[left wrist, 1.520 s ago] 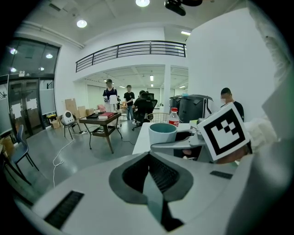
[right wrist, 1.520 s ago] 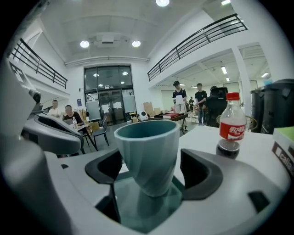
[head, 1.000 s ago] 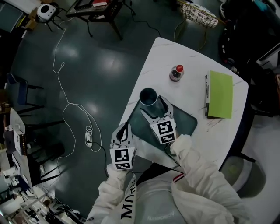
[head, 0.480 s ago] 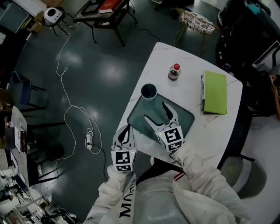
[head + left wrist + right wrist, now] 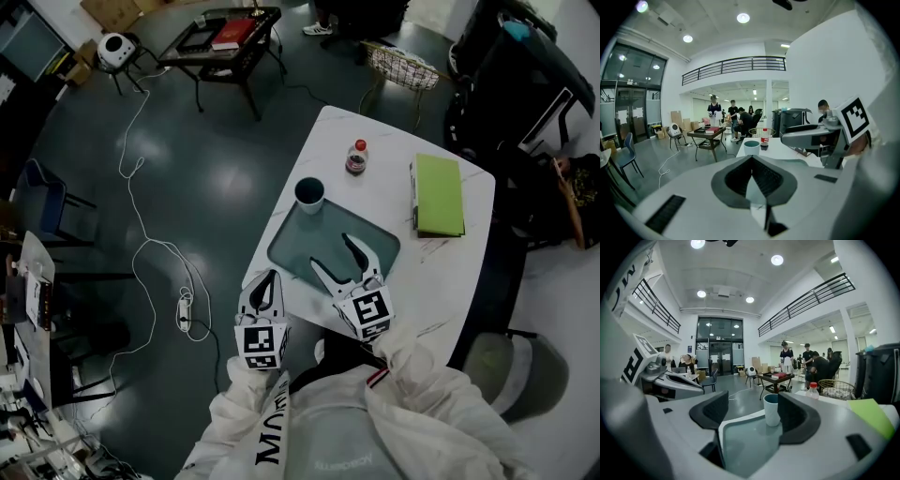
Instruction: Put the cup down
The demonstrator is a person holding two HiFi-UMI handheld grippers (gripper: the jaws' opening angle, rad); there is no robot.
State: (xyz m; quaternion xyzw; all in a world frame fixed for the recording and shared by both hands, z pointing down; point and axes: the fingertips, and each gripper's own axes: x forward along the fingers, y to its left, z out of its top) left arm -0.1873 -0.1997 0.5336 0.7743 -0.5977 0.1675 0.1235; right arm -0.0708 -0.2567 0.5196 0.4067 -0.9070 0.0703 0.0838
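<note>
the jaws of the right gripper (image 5: 332, 254) (image 5: 751, 412) stand wide apart and have just been closing a little. nothing is between the pads, and the cup (image 5: 309, 193) (image 5: 771, 409) shows only beyond their tips. the jaws of the left gripper (image 5: 266, 278) (image 5: 751, 164) are together, tip to tip, holding nothing. the right gripper hangs over the near part of the dark tray (image 5: 298, 236). the left gripper is at the near left corner of the white table (image 5: 380, 192). the cup stands upright at the tray's far left corner, free of both grippers and well apart from them. farther on and to the right, a red-capped bottle (image 5: 356, 157) stands on the table. a green book (image 5: 438, 195) lies near the table's right edge. a white cable (image 5: 141, 234) trails over the floor at left.
</note>
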